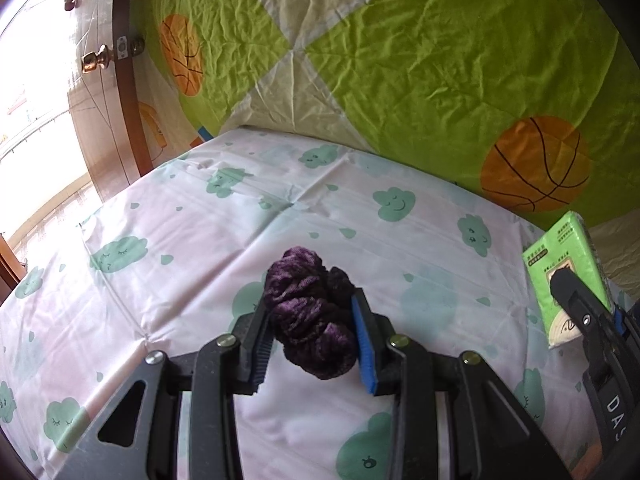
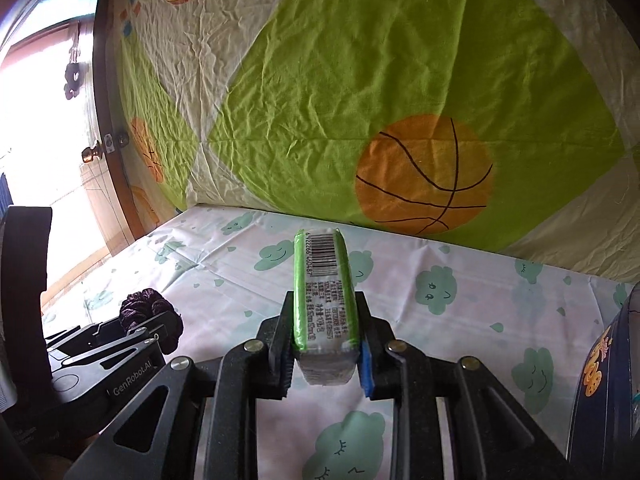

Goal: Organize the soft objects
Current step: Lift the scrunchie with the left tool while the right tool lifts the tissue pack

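A dark purple velvet scrunchie (image 1: 310, 312) hangs between the blue pads of my left gripper (image 1: 314, 312), which is shut on it just above the cloud-print sheet (image 1: 200, 240). In the right wrist view the same scrunchie (image 2: 142, 308) shows at the left, held in the left gripper (image 2: 154, 326). My right gripper (image 2: 324, 320) is shut on a green tissue pack (image 2: 324, 292), gripped by its narrow sides with the barcode facing up. That tissue pack (image 1: 568, 264) and the right gripper (image 1: 580, 300) also appear at the right edge of the left wrist view.
A green and cream quilt with basketball prints (image 2: 400, 100) rises behind the bed. A wooden door with a brass knob (image 1: 98, 60) stands at the left beside a bright window. A dark blue printed object (image 2: 608, 380) sits at the right edge.
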